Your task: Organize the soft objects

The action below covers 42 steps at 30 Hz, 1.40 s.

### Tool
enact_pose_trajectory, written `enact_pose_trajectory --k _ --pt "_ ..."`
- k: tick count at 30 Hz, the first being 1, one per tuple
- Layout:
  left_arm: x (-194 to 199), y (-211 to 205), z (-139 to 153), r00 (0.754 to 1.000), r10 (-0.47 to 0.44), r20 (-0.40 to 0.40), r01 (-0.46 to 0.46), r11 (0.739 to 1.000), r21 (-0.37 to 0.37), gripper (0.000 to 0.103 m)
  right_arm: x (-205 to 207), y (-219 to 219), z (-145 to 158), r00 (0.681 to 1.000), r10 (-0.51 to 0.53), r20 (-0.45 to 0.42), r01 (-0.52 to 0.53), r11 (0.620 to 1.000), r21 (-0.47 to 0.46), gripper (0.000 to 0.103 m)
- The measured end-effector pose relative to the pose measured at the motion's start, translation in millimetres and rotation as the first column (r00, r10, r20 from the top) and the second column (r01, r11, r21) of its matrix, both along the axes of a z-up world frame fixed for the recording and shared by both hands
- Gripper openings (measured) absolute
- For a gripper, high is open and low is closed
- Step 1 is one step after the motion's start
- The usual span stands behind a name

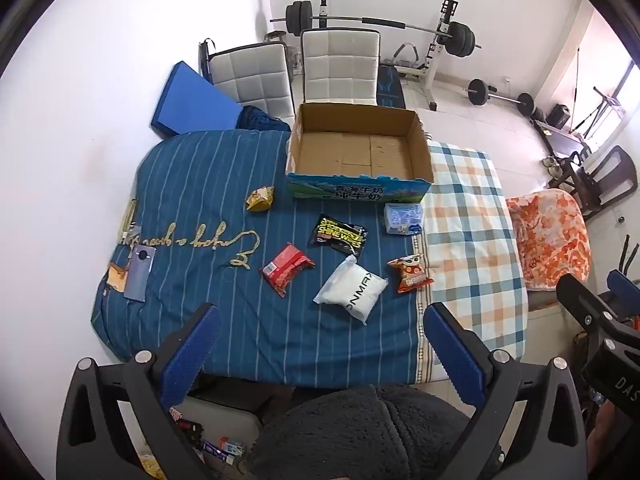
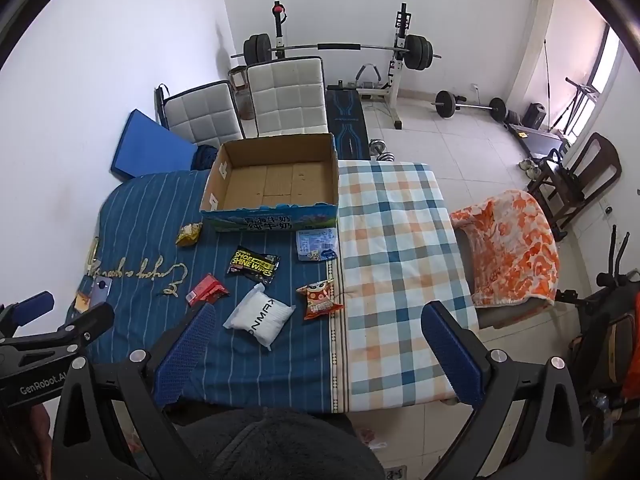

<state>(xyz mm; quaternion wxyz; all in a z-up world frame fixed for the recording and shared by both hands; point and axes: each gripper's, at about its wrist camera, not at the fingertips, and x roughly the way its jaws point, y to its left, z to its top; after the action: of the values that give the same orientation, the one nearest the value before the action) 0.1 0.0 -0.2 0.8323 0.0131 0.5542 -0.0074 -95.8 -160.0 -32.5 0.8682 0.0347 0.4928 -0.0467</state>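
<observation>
An empty cardboard box (image 1: 356,152) (image 2: 276,178) stands at the far side of the covered table. Before it lie several soft packs: a yellow snack bag (image 1: 260,199) (image 2: 189,234), a black shoe-wipes pack (image 1: 339,234) (image 2: 253,265), a red pack (image 1: 286,267) (image 2: 207,289), a white pack (image 1: 352,290) (image 2: 260,314), an orange snack bag (image 1: 410,273) (image 2: 319,301) and a pale blue tissue pack (image 1: 403,218) (image 2: 317,243). My left gripper (image 1: 320,354) and right gripper (image 2: 316,354) are both open and empty, held above the table's near edge.
A phone (image 1: 138,267) and a small orange packet (image 1: 117,277) lie at the table's left edge. Two white chairs (image 1: 296,72) stand behind the box. An orange blanket on a seat (image 2: 508,248) is to the right. Weights and a bench are at the back.
</observation>
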Motion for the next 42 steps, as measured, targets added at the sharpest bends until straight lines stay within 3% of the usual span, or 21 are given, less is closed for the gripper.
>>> enact_pose_trajectory --k 4,10,42 --pt "-0.7 1.6 -0.5 1.000 0.002 0.005 -0.001 1.000 -0.022 0.103 -0.8 -0.8 -0.9 1.000 0.002 0.005 -0.002 0.999 0.042 0.103" --pt "-7.2 -4.0 -10.3 1.000 -0.005 0.003 0.005 1.000 -0.003 0.103 -3.8 -3.7 -4.9 1.000 0.002 0.000 -0.002 0.999 0.033 0.103" --pt "-2.7 2.7 4.5 1.000 0.008 0.022 -0.008 1.000 -0.013 0.103 -2.7 -2.2 -4.3 1.000 0.005 0.004 -0.005 1.000 0.022 0.103"
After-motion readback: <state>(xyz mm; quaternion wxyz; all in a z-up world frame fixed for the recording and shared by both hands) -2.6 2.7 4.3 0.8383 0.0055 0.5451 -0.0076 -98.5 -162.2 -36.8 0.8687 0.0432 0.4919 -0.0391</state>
